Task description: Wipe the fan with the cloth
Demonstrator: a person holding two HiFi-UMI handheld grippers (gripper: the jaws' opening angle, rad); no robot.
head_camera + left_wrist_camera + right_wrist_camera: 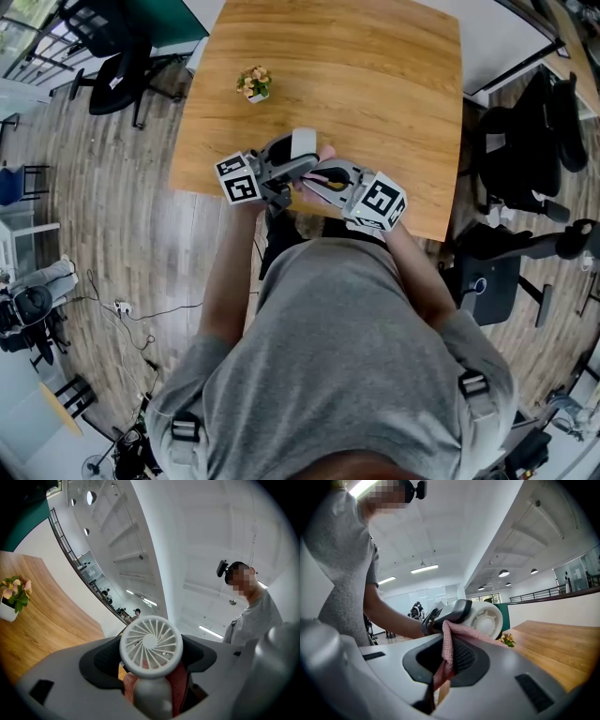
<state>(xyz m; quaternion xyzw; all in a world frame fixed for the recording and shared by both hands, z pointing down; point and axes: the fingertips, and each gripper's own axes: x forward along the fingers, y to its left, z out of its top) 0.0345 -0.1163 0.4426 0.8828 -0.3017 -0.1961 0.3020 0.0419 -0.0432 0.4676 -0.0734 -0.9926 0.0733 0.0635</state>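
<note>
Left tool (149,663) grips fan (151,641), handle cut off; right tool (446,660) pinches cloth (461,631).

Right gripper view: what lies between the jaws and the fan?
The cloth, pinched shut in the right gripper, reaches up against the fan; the right gripper view shows it.

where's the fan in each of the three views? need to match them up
Head view: fan at centre, below and right of the plant.
Left gripper view: fan at bottom centre, grille toward the camera, between the jaws.
Right gripper view: fan just right of centre, back side showing, behind the cloth.
Shared landmark: the plant, at far left in the left gripper view and just below the fan in the right.
</note>
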